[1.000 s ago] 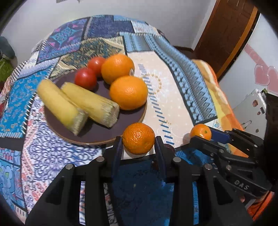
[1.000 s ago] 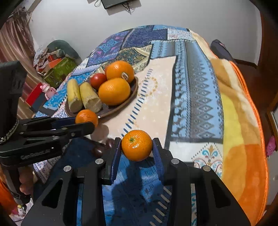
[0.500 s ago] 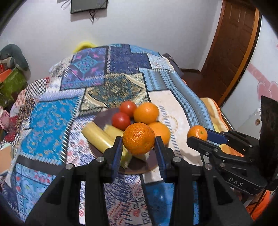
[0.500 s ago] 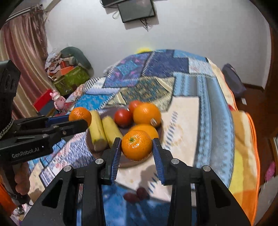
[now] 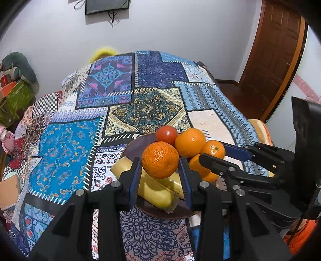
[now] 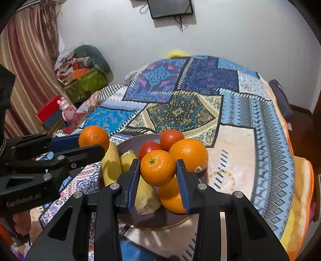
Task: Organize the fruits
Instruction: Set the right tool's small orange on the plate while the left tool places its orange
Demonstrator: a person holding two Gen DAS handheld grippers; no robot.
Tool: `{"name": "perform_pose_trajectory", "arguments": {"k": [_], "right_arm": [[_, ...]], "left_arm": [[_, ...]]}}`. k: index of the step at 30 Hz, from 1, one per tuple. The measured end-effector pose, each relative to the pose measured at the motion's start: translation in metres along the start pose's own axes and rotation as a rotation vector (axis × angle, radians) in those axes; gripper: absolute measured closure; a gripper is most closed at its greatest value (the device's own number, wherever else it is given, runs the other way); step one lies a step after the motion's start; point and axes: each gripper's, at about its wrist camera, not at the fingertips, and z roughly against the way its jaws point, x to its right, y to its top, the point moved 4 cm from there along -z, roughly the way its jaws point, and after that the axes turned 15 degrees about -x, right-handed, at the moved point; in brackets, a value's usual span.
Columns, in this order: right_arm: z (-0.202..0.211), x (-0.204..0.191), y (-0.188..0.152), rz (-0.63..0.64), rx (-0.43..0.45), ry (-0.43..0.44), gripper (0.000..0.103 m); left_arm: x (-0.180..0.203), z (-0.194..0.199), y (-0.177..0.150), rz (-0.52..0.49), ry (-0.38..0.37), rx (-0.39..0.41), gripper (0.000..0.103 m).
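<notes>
My left gripper [image 5: 160,172] is shut on a small mandarin [image 5: 160,159] and holds it above the brown plate [image 5: 132,146]. The right gripper [image 6: 158,175] is shut on a second mandarin [image 6: 157,167], also over the plate [image 6: 160,220]. On the plate lie two yellow banana pieces [image 6: 110,162], two red tomatoes [image 6: 171,138] and two big oranges [image 6: 188,154]. Each gripper shows in the other's view, the right one [image 5: 213,152] at the right with its mandarin [image 5: 213,148], the left one [image 6: 94,143] at the left with its mandarin [image 6: 93,137].
A patterned patchwork blanket [image 5: 112,100] covers the bed under the plate. A wooden door [image 5: 274,56] stands at the right. Boxes and clutter [image 6: 84,80] pile up by the curtain at the left. A screen [image 6: 170,8] hangs on the white wall.
Both grippers have lifted with their mandarins and swung in over the plate, now hanging above it. The views have tipped up, showing more of the bed and wall.
</notes>
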Motion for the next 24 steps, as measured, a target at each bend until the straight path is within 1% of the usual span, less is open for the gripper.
{"name": "perform_pose_trajectory", "arguments": {"k": [6,12,19,24], "right_arm": [[-0.022,0.001,0.003,0.001,-0.053,-0.002,0.070],[-0.035,-0.003,0.005,0.040,-0.085,-0.027,0.070],[-0.038,0.000,0.005,0.043,-0.091,-0.021,0.069],[-0.039,0.001,0.006,0.043,-0.094,-0.024,0.069]], "left_arm": [[-0.007,-0.028,0.002,0.010,-0.009,-0.044,0.066],[-0.014,-0.048,0.004,0.025,-0.035,-0.078,0.066],[-0.015,-0.051,0.008,0.025,-0.038,-0.069,0.066],[-0.015,-0.050,0.007,0.029,-0.025,-0.067,0.066]]}}
